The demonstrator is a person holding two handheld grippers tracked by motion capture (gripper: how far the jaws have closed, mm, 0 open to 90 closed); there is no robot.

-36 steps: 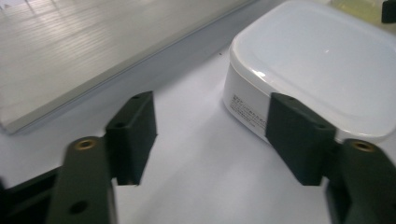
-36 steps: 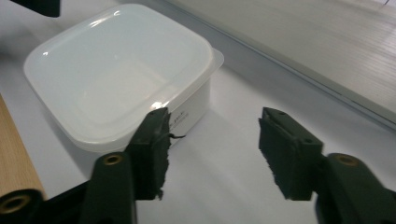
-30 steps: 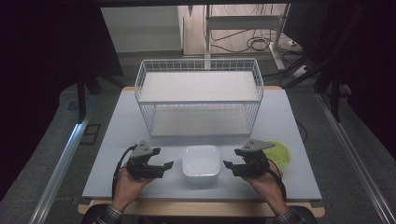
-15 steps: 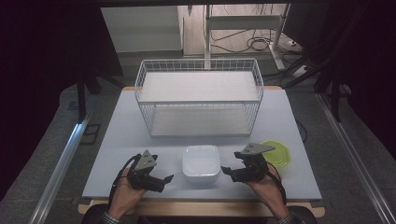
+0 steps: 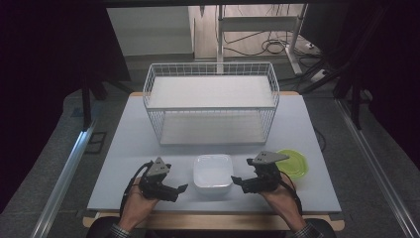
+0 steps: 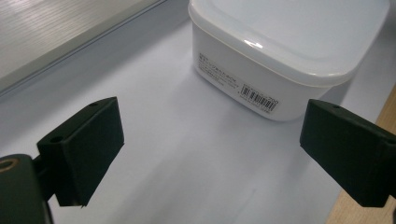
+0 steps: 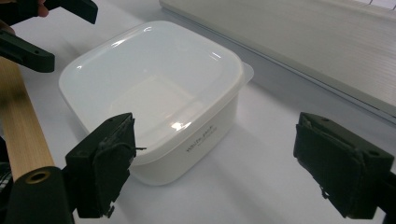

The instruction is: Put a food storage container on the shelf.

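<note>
Both claws, left [image 5: 182,189] and right [image 5: 236,181], have just spread apart, flanking the white container [image 5: 213,172] untouched.

container [image 5: 213,171] | white, square, lidded (barcode label on side) | upright | table's near edge, centre

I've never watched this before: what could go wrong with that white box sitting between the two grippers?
The white box sits near the table's front edge, so a sideways nudge might slide it off. Both the left gripper and right gripper stand open beside it; uneven squeezing could tip it or pop the lid.
</note>
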